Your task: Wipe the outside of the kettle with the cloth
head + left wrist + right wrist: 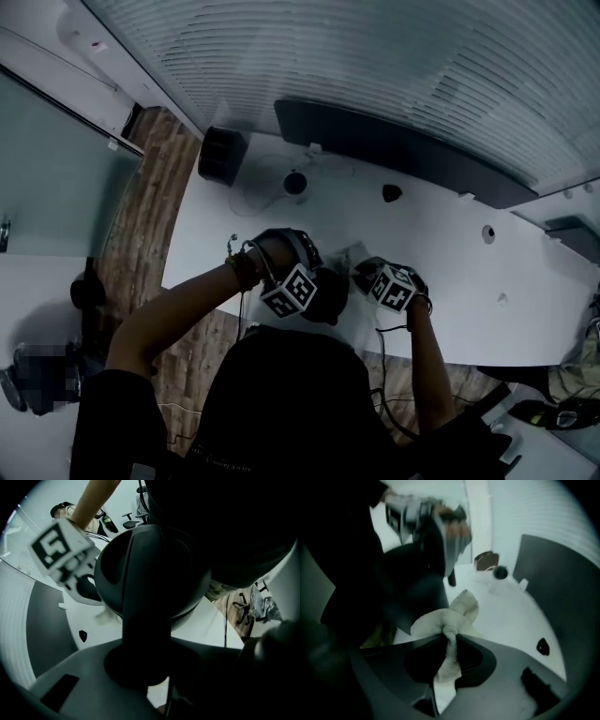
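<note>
A dark kettle stands on the white table, right under the person's head. In the left gripper view I look down on its round lid. My left gripper points straight down and is shut on the kettle's handle. Its marker cube shows in the head view. My right gripper is shut on a bunched, stained white cloth. The cloth's free end lies against the kettle's dark side. The right gripper's cube sits just right of the kettle.
A black cylinder and a small round black object stand at the table's far edge, with a long dark panel behind them. Small black fittings dot the tabletop. Wood floor and a seated person are at the left.
</note>
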{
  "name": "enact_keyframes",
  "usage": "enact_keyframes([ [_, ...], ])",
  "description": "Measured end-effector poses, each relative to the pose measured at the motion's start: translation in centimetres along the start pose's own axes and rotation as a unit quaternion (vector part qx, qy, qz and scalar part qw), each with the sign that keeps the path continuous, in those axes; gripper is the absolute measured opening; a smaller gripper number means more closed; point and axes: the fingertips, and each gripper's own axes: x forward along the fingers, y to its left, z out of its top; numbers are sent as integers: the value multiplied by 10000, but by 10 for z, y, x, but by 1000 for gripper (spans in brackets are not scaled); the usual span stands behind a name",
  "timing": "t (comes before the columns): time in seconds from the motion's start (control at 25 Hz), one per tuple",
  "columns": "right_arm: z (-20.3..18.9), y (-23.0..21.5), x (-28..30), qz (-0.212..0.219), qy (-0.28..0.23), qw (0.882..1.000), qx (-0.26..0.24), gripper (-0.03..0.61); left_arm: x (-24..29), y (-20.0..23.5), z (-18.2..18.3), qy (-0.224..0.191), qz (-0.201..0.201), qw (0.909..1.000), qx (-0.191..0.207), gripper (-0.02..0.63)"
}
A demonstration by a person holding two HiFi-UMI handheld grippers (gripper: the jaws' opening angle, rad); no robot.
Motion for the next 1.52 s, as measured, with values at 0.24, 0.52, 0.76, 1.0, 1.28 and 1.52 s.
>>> enact_keyframes([
  [0.24, 88, 9, -82, 160, -1747, 9844, -133, 52, -4, 1, -1, -38, 24, 10000, -87, 73],
  [0.52, 89, 1, -34, 68, -1515, 9884, -89, 52, -10, 6, -4, -244, -95, 9983, -529, 106],
  [0.76, 51, -13, 27, 458, -1261, 9833, 1227, 52, -15, 3, -3, -448, -198, 9974, -519, 106],
  [1.0, 30, -31, 41, 553, -1629, 9529, 2498, 52, -20, 3, -7, -589, -250, 9975, -302, 104],
  [1.28, 124, -12, -84, 688, -3189, 9388, 1106, 52, -15, 12, -2, -850, 274, 9944, -562, 101],
  [1.52, 127, 1, -43, 704, -2337, 9683, 528, 52, -14, 8, -3, -929, 230, 9923, -780, 100],
])
